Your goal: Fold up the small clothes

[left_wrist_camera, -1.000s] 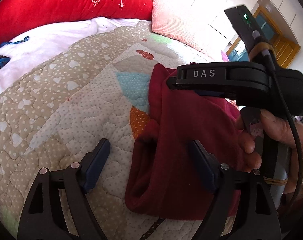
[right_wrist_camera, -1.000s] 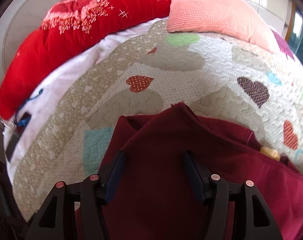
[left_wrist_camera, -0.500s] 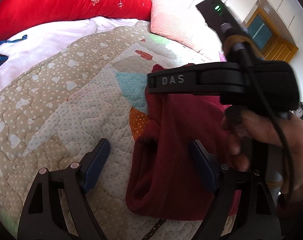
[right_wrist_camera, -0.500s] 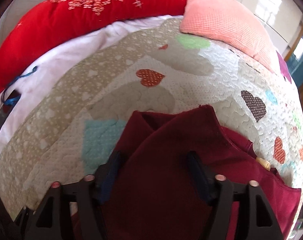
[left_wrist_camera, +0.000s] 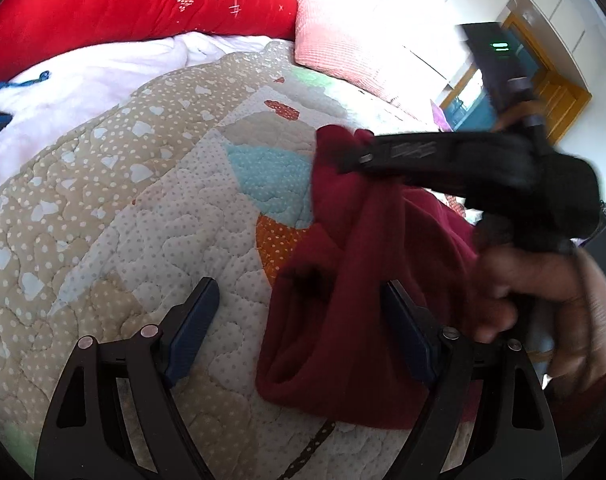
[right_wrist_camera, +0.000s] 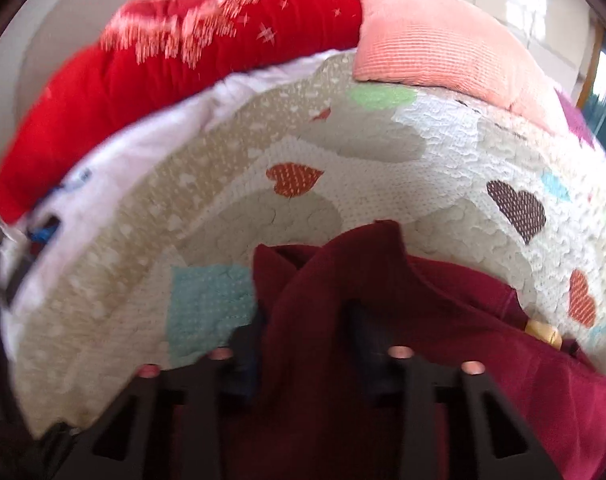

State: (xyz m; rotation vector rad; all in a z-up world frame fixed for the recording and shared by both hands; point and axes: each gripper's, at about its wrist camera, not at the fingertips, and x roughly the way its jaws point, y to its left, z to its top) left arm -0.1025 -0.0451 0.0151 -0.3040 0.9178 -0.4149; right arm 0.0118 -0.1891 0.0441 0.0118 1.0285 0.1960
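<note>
dark red knit garment (left_wrist_camera: pixel 343 288) at 3 o'clock: right tongs (right_wrist_camera: pixel 307 344) closing on its fold, left tongs (left_wrist_camera: pixel 299 332) wide; next, carry the fold over.

My right gripper (right_wrist_camera: pixel 307 344) is smeared with blur, and my fingers (right_wrist_camera: pixel 245 344) sink behind the bunched dark red garment (right_wrist_camera: pixel 343 280) as the jaws close with its cloth between them, so I cannot see whether the pads press it yet. From my left side the garment (left_wrist_camera: pixel 343 280) runs off past my right hand (left_wrist_camera: pixel 543 300), which is blurred too, and the lettering on the gripper body above the garment is unreadable. A small yellow thing (right_wrist_camera: pixel 543 330) peeks from the garment's right edge, too little showing to name, and the red pillow (right_wrist_camera: pixel 143 72) beyond the garment is streaked, its white pattern illegible.
</note>
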